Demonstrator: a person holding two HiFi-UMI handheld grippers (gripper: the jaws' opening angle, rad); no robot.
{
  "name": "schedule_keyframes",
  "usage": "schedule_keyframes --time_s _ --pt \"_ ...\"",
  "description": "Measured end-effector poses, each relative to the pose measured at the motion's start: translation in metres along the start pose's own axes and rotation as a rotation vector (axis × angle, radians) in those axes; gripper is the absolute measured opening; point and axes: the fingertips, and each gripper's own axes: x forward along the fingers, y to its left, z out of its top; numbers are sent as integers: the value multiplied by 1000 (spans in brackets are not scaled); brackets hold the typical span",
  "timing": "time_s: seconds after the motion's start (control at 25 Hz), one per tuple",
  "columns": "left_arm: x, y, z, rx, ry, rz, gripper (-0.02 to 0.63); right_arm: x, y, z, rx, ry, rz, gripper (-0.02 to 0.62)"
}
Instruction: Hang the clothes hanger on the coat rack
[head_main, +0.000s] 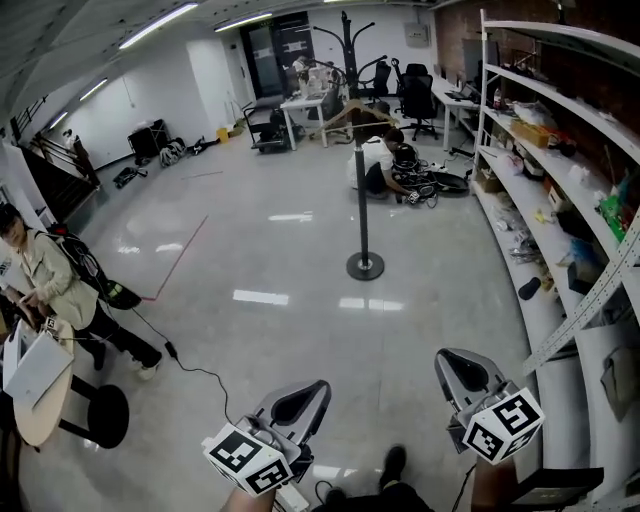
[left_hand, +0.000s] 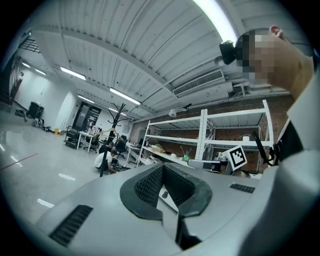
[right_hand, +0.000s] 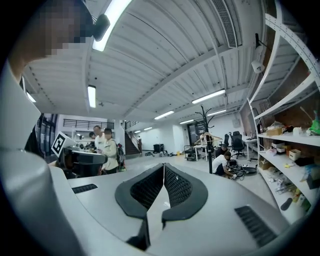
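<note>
clothes hanger (head_main: 347, 108): pale, wooden, triangular

White shelving (head_main: 541, 318) is ranged along the floor's right edge; 1 crouching person (head_main: 378, 162) is seen beside tangled cables (head_main: 432, 185).

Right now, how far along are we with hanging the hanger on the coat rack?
Done: a wooden hanger seems to sit atop the black pole stand, across the floor; whether it's hooked is unclear. In hand: nothing; left claw and right claw are shut, empty. Left: walk over and check, probably.
</note>
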Motion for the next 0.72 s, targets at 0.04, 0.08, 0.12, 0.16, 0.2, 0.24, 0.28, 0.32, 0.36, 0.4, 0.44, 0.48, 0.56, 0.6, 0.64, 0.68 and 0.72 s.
schedule_keyframes --time_s 0.04,0.08,0.12,0.16,0.2,0.24,0.28,0.32,0.36,0.4,0.44,0.48,0.56,0.6,0.64,0.68,0.72 --pt "-13 -2 -1 -2 2 -4 2 -5 14 -2 0 5 -3 8" --pt "-25 -4 -2 -7 3 -8 2 -11 29 -4 -4 11 -3 8" --pt "-37 -7 -3 -12 3 -13 2 -16 43 -5 -7 17 -3 8" --pt "-47 -10 -3 -18 -1 -17 2 -22 56 -6 -10 21 -2 8" --pt "-57 -13 -4 -22 -5 -22 2 -27 67 -7 -12 25 -3 8" --pt "-65 -16 -4 -26 -8 -26 2 -33 77 -8 -15 28 -4 8" --pt "-71 -18 -5 -29 -11 -31 2 -39 86 -8 -19 31 -6 8" --pt "-76 -20 -5 -31 -13 -35 2 -45 94 -8 -26 32 -9 8" --pt "-80 -23 -6 -33 -15 -39 2 -51 100 -7 -32 31 -13 8" --pt "-83 -27 -6 -33 -17 -42 2 -58 105 -6 -38 30 -16 8" --pt "-85 -32 -5 -31 -19 -47 2 -65 108 -6 -42 27 -18 8" --pt "-88 -39 -4 -28 -21 -51 2 -71 111 -4 -44 23 -19 8" --pt "-93 -54 -1 -14 -27 -58 2 -85 114 0 -48 9 -19 8" --pt "-95 -62 0 -6 -29 -57 2 -93 114 2 -49 0 -17 8" --pt "-96 -71 0 -1 -29 -52 2 -101 114 4 -48 -8 -14 8" --pt "-96 -79 -1 -1 -30 -45 2 -111 113 4 -46 -10 -9 8" --pt "-96 -89 -3 -6 -34 -41 2 -121 111 4 -43 -8 -5 8"
